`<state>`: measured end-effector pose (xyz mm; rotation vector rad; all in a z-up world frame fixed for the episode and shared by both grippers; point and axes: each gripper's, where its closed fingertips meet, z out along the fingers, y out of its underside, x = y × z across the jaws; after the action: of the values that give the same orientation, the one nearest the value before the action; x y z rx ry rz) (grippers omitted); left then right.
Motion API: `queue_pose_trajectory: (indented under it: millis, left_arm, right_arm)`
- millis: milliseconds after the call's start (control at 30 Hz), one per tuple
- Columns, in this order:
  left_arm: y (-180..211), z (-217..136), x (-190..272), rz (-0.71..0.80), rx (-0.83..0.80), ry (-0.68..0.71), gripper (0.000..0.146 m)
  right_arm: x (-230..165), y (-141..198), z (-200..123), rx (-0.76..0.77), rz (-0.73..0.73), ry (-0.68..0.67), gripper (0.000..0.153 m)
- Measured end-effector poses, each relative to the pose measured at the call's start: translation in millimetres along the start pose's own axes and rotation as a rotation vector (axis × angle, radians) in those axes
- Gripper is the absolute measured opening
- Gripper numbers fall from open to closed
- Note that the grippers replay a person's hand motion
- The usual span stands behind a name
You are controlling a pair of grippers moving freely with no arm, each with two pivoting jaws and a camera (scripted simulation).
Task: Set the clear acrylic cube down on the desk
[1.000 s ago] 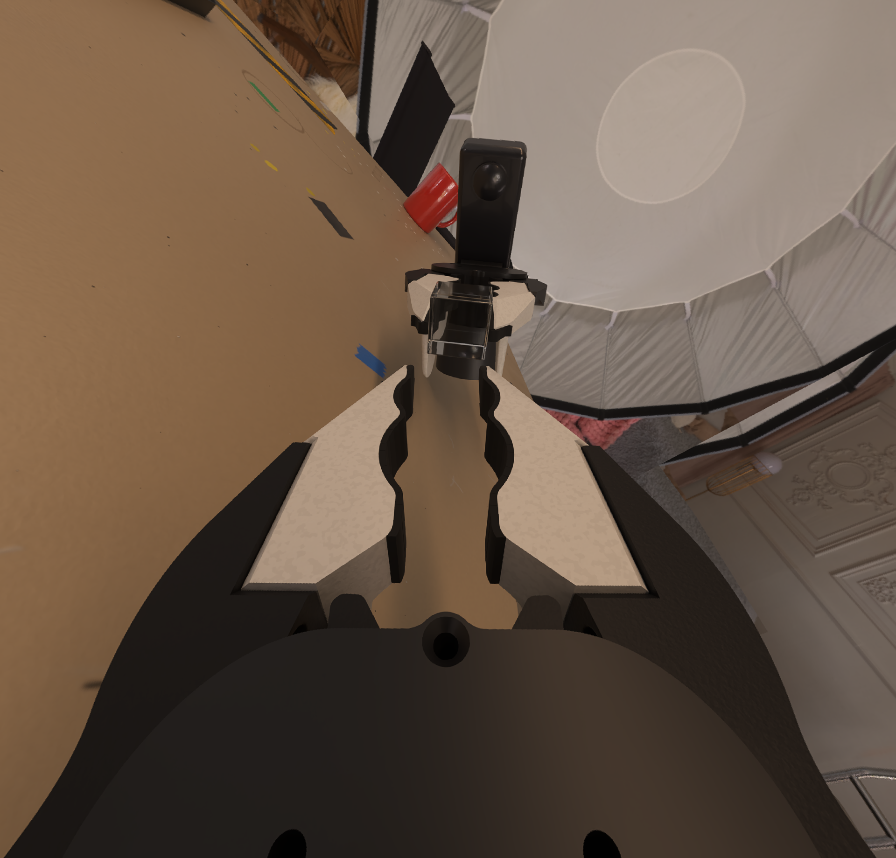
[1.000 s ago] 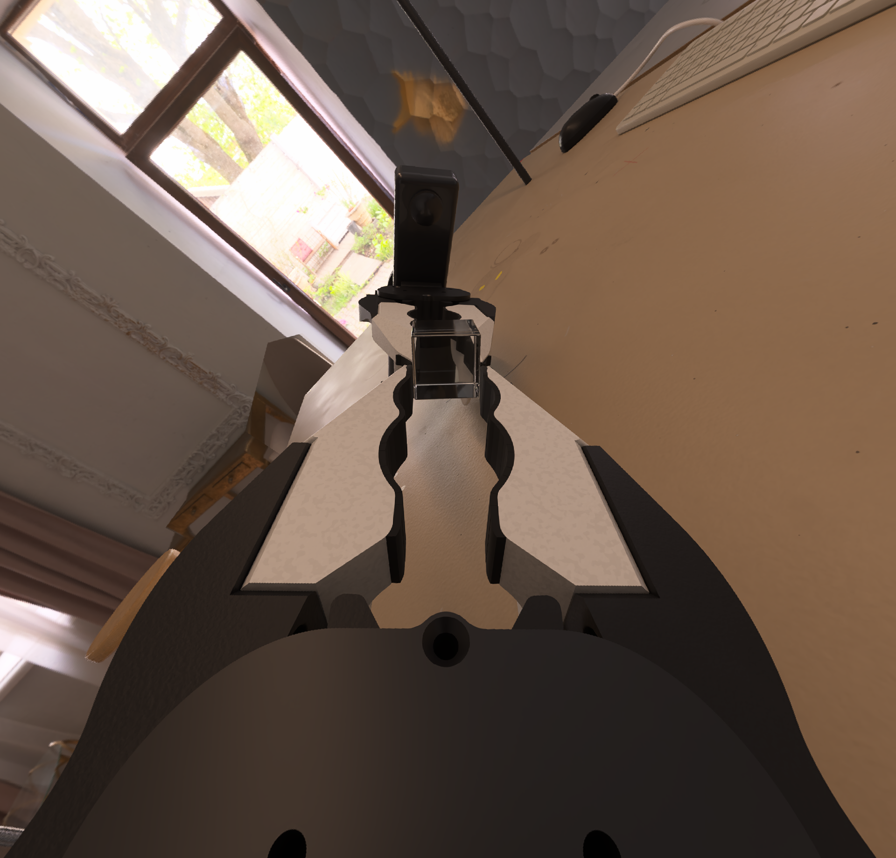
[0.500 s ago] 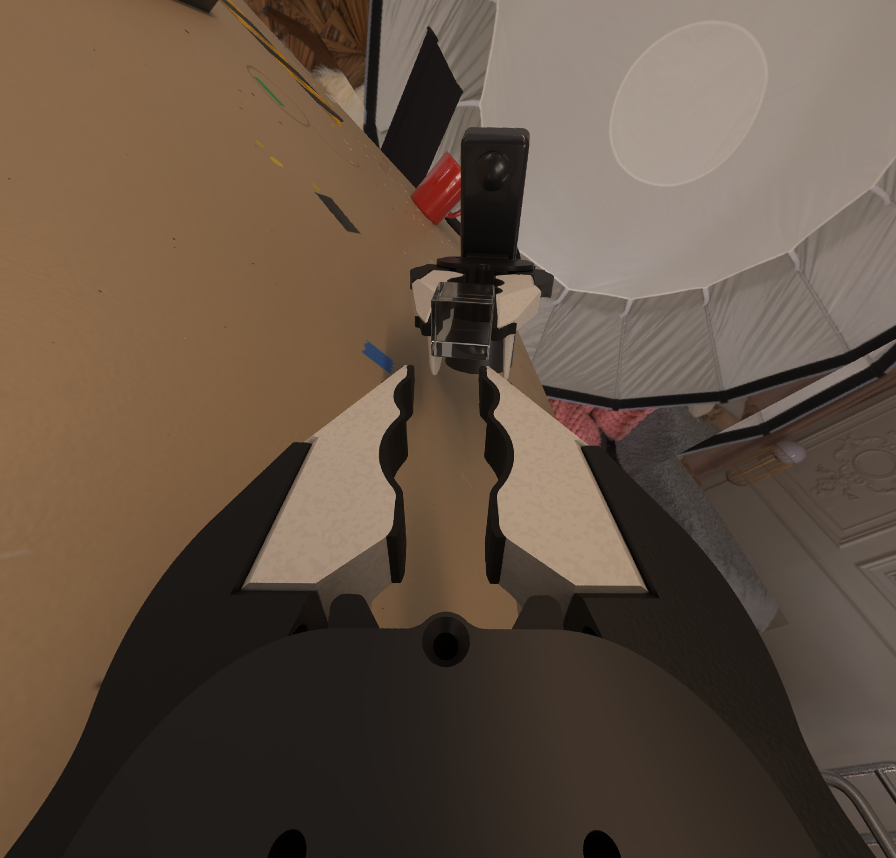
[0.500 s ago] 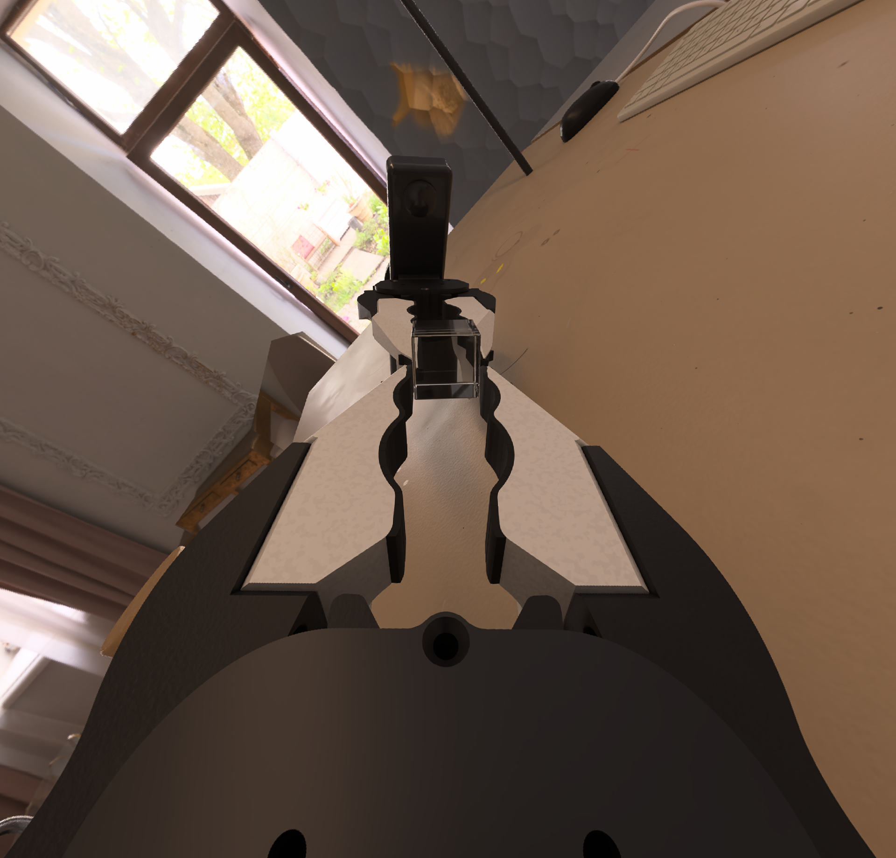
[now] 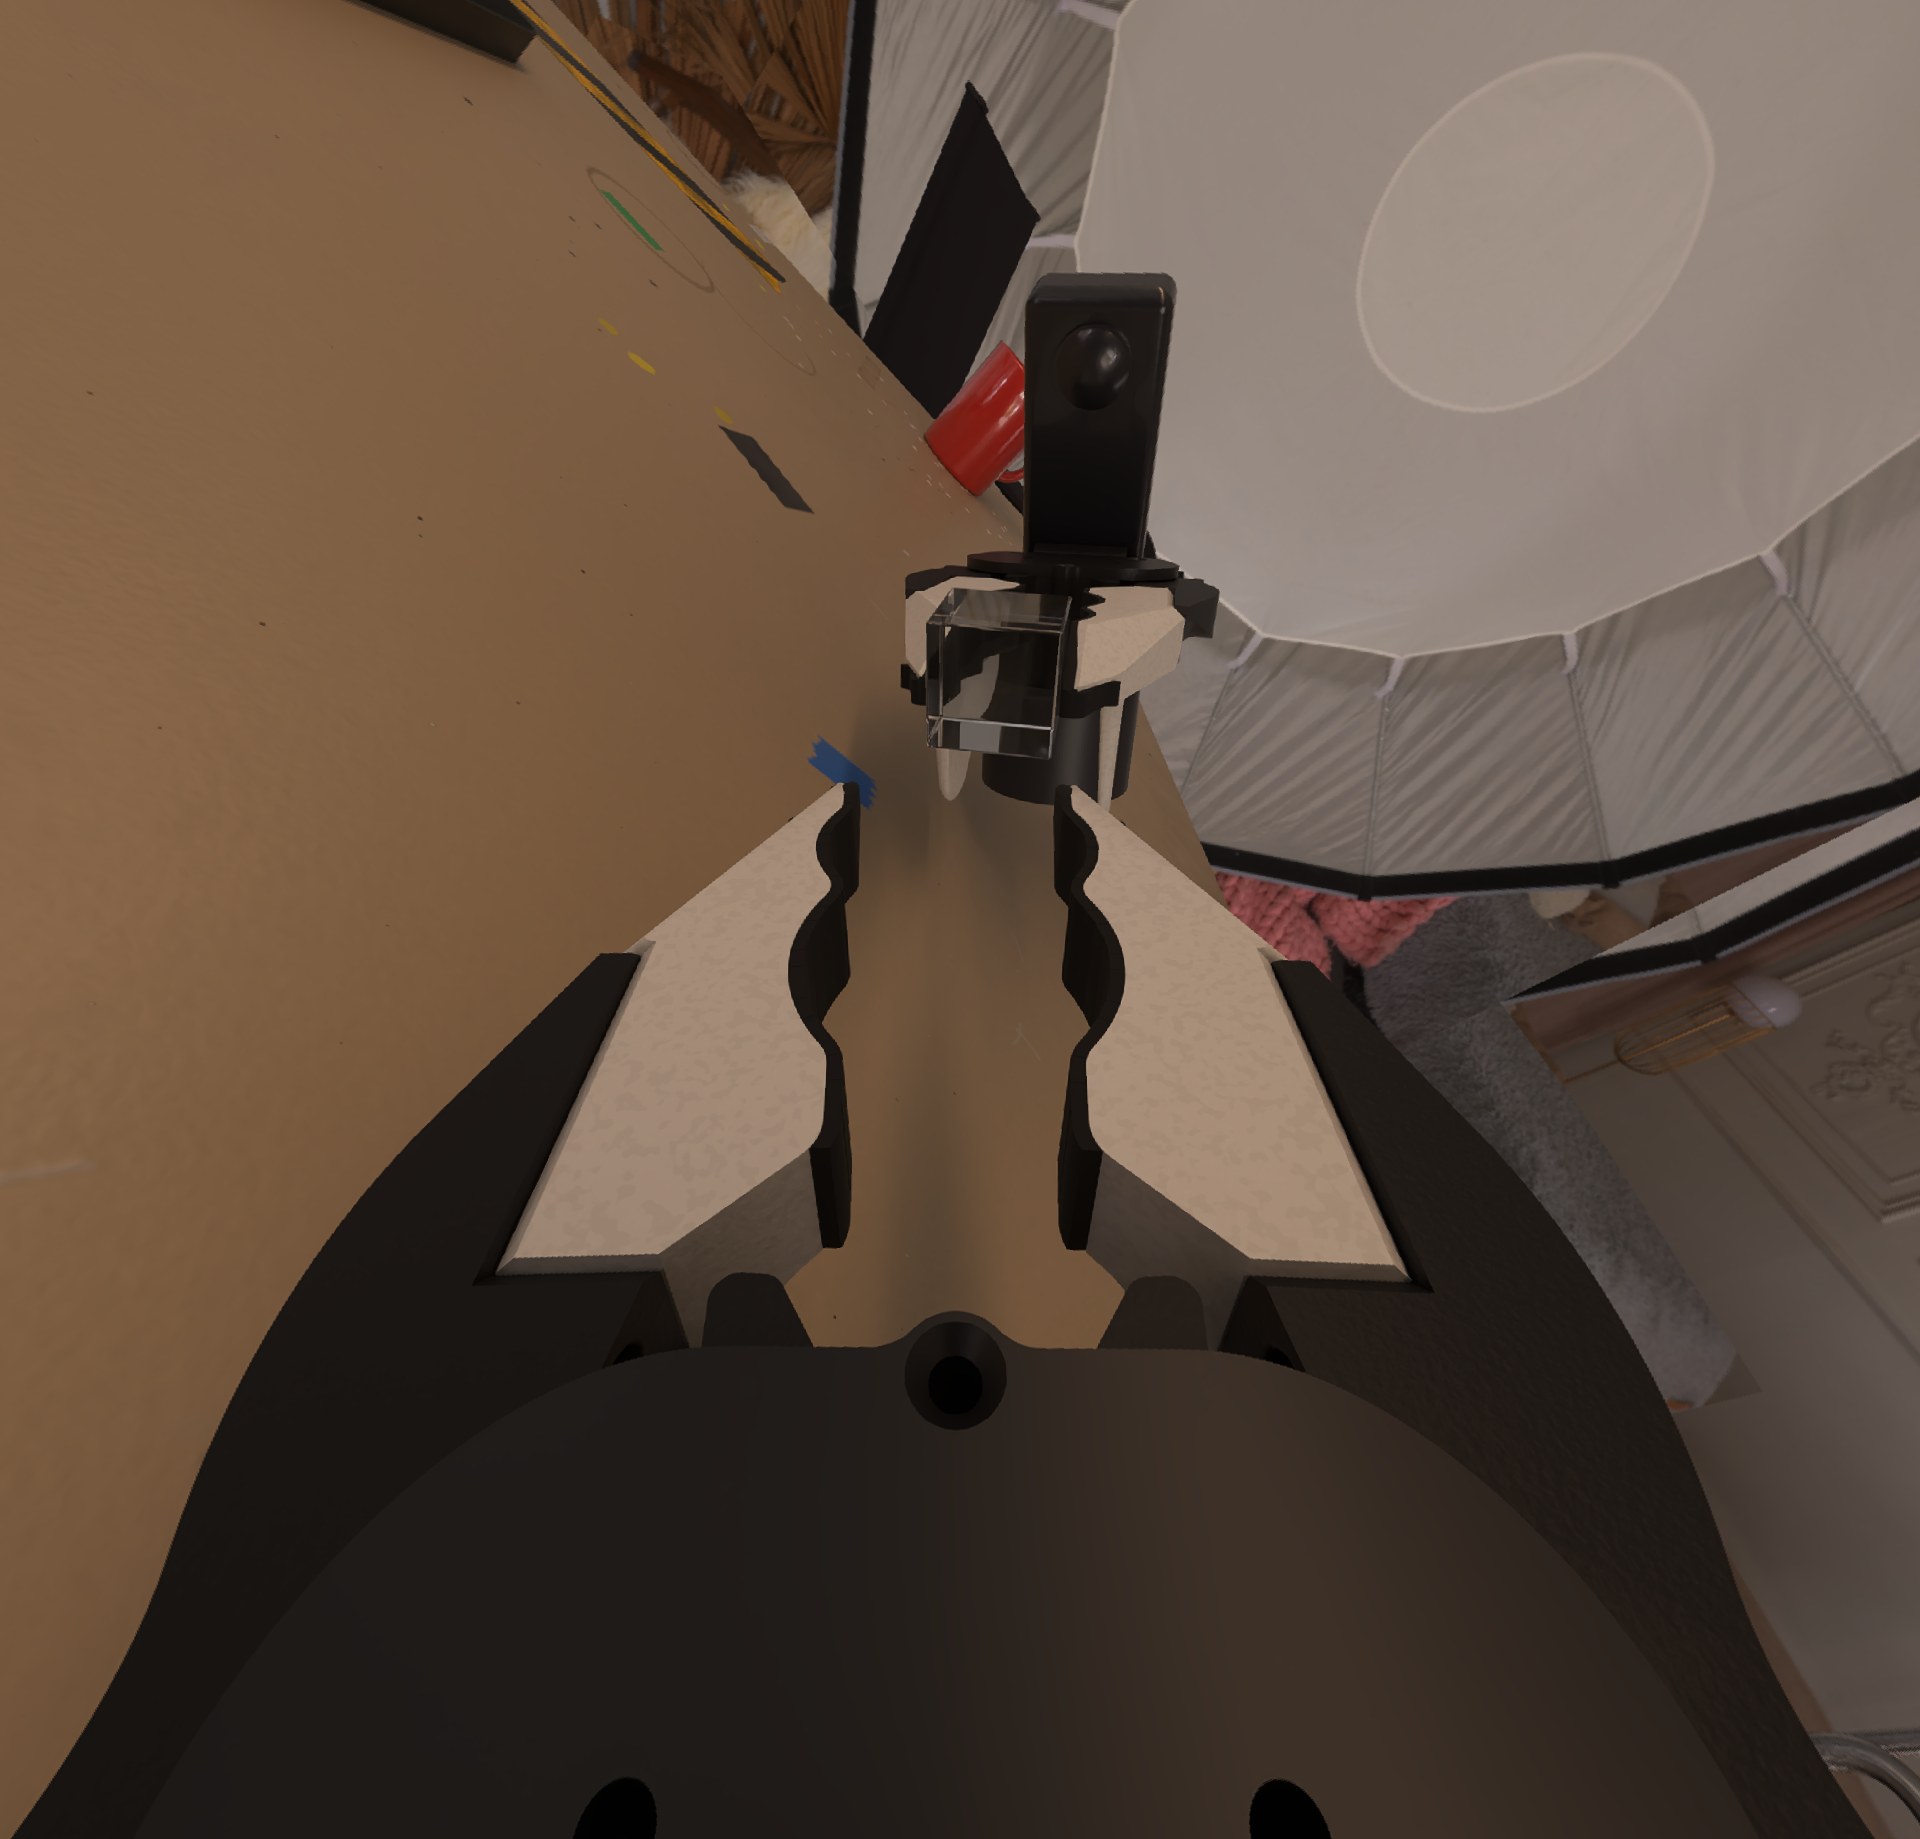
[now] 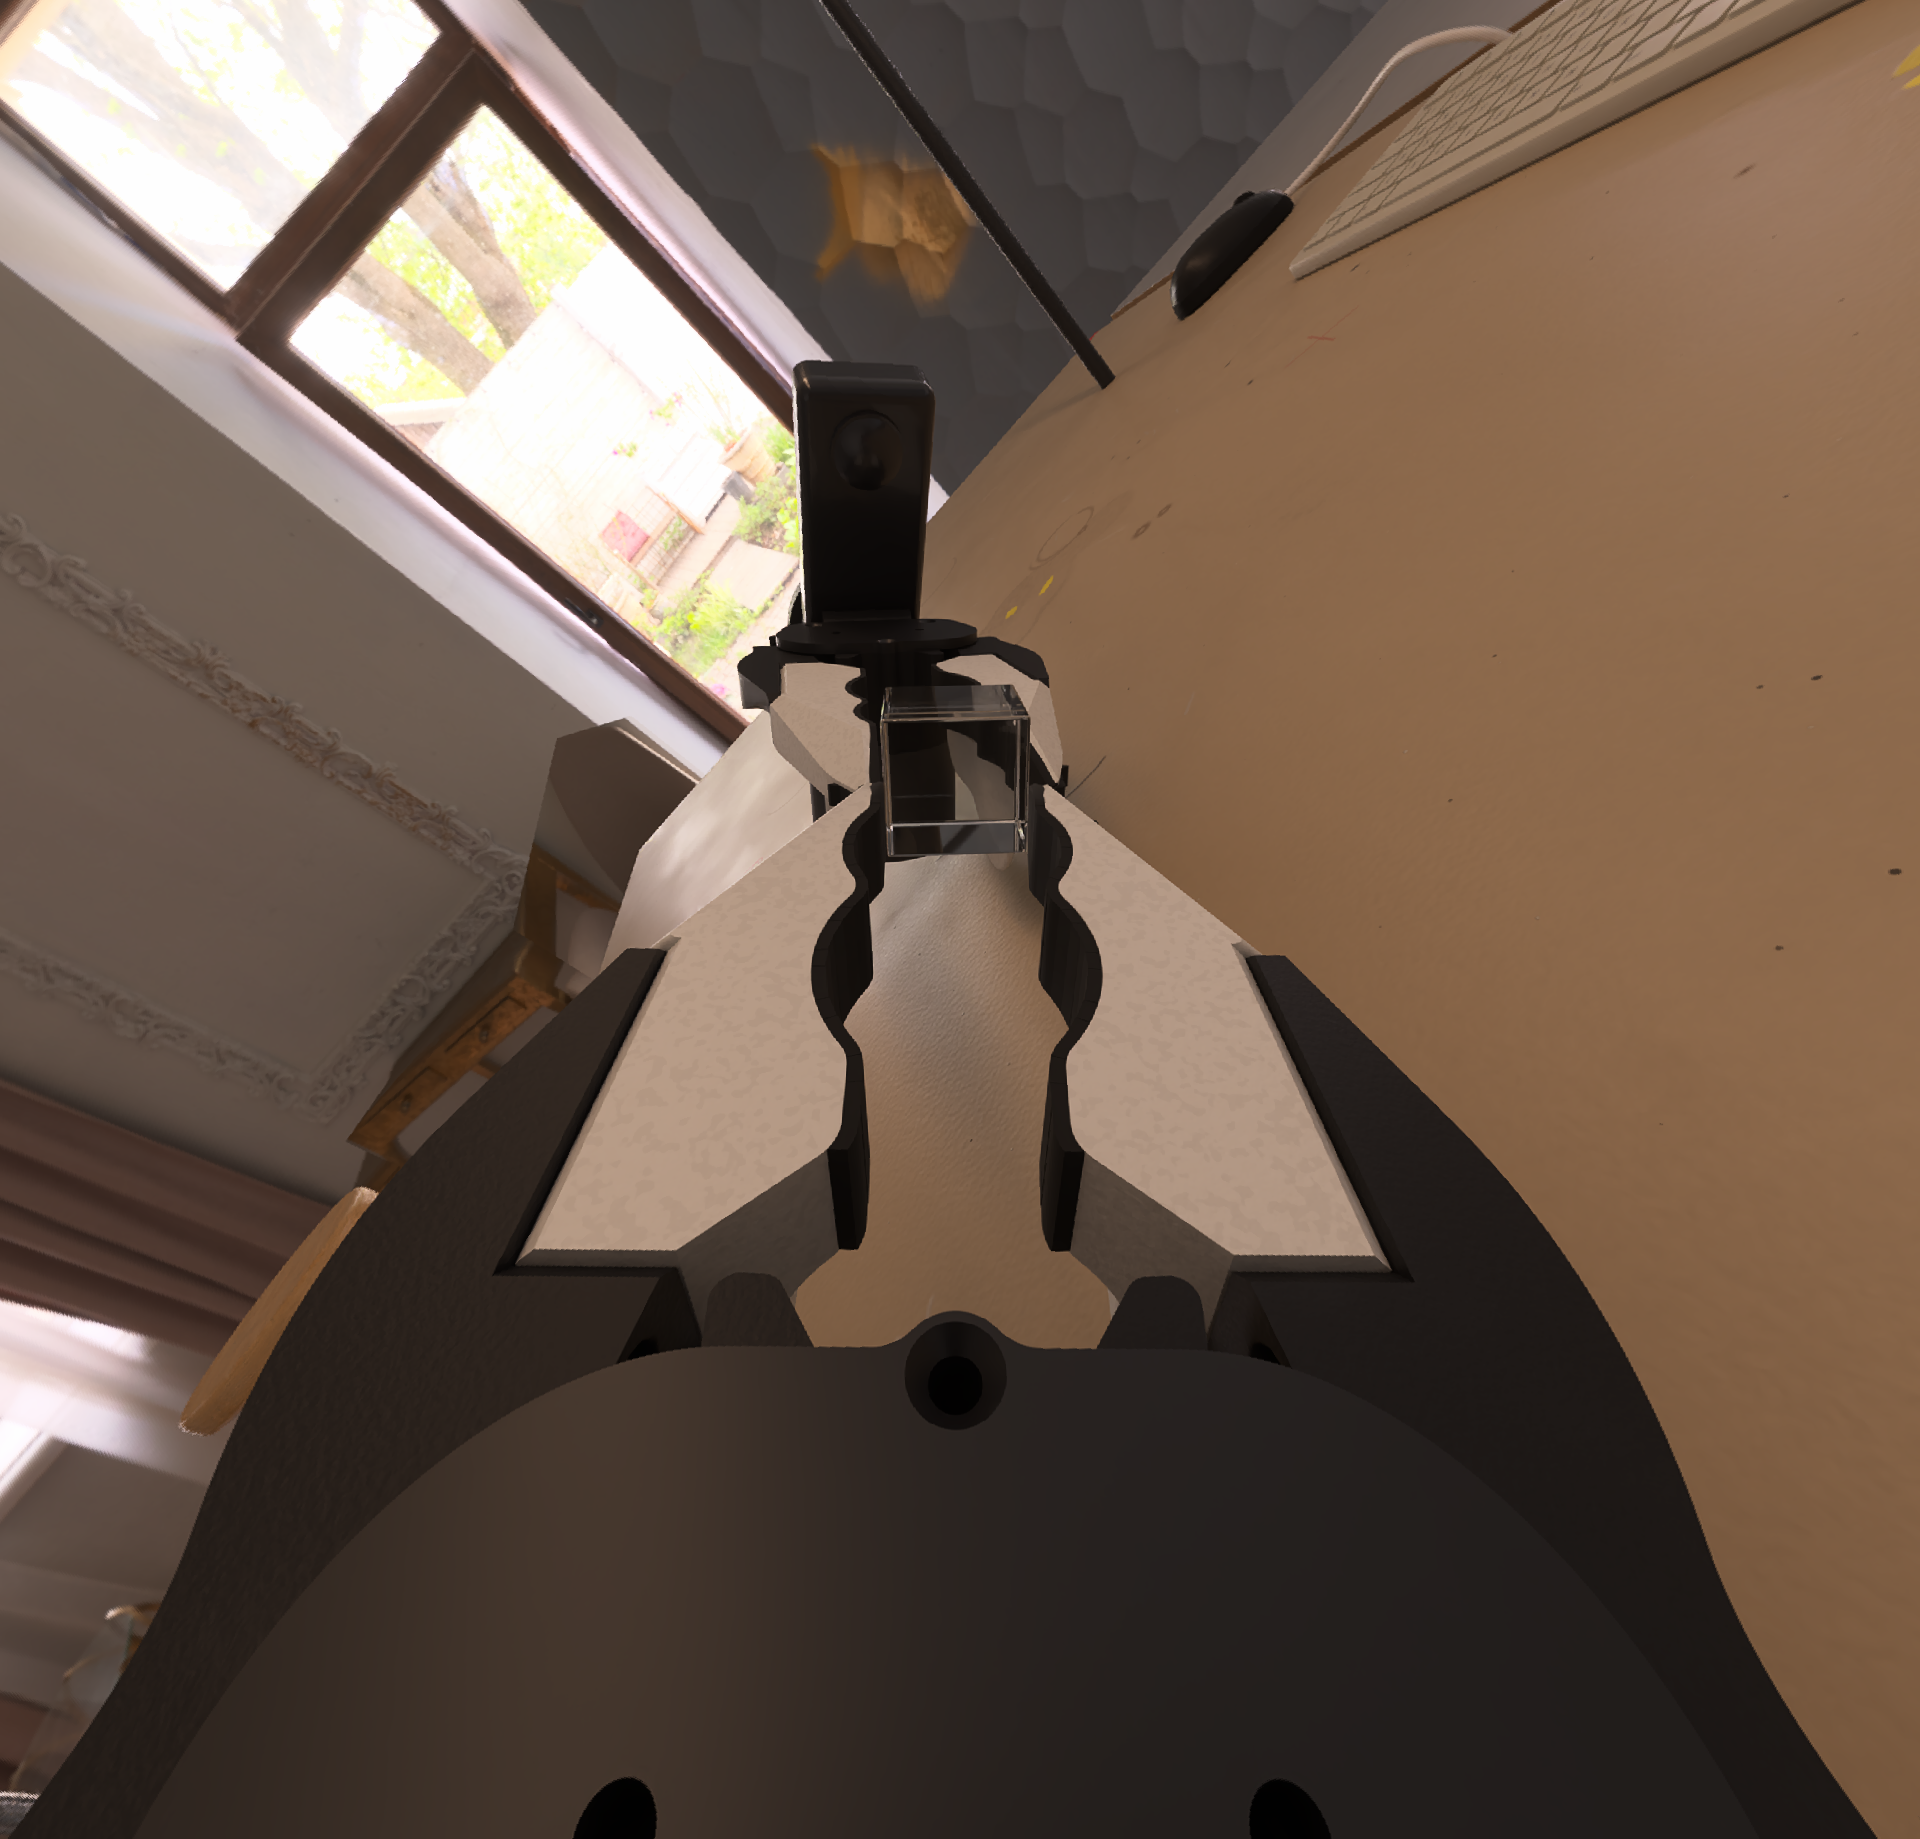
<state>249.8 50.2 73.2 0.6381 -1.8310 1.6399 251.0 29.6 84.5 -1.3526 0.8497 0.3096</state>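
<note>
The clear acrylic cube (image 6: 954, 787) sits between the fingertips of my right gripper (image 6: 951, 813), which is shut on it and holds it in the air beside the tan desk (image 6: 1507, 750). My left gripper (image 5: 956, 797) faces the right one. It is open and empty, with its tips just short of the cube (image 5: 997, 672). In the left wrist view the right gripper's pale fingers (image 5: 1127, 636) flank the cube. The desk (image 5: 312, 646) fills the left of that view.
A red mug (image 5: 977, 428) stands near the desk edge behind the right gripper. Blue tape (image 5: 842, 763) and a black patch (image 5: 767, 470) lie on the desk. A white keyboard (image 6: 1621, 96) and black mouse (image 6: 1226, 251) lie farther off. A large white softbox (image 5: 1507, 283) stands beyond the edge.
My left gripper's jaws have opened a little wider. The right gripper still holds the cube, and both views have drifted slightly.
</note>
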Motion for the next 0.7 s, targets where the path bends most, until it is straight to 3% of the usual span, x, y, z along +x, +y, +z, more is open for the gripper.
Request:
queue_pose_trajectory:
  millis: [700]
  left_arm:
    - [1.4,0.1,1.6,-0.012,-0.001,0.016,0.037]
  right_arm:
    - [-1.7,1.8,0.0,-0.011,-0.023,0.001,0.027]
